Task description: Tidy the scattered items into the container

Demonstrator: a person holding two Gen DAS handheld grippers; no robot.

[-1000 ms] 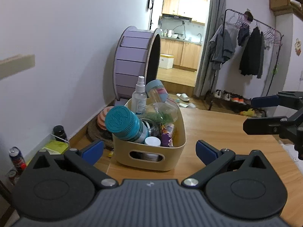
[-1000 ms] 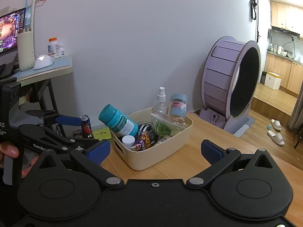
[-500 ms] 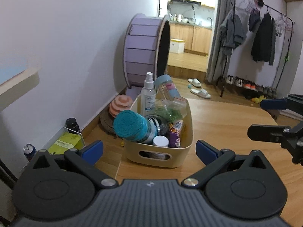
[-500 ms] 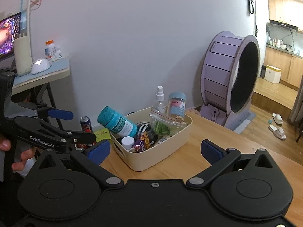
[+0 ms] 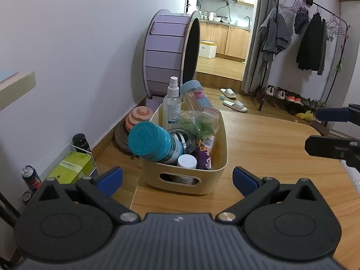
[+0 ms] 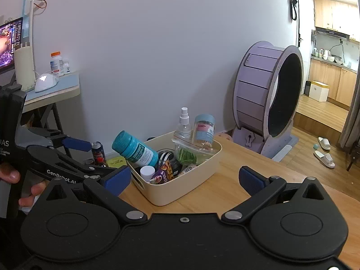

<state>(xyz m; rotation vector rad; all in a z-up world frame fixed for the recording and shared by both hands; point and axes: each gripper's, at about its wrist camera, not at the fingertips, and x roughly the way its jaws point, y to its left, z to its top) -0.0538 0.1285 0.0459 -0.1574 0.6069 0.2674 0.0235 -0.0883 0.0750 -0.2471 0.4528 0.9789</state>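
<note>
You hold the left hand-held gripper (image 5: 177, 177) and right hand-held gripper (image 6: 184, 177) spread and empty before the filled cream container (image 5: 216, 171) on the bench (image 5: 270, 148)

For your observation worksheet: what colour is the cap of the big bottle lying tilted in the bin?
Teal; the bottle cap shows best in the left wrist view.

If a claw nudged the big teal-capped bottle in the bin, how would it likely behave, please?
The teal-capped bottle lies tilted over the cream bin rim, so it may tip out. Being round, it would probably roll. Its ridged cap should offer grip.
</note>
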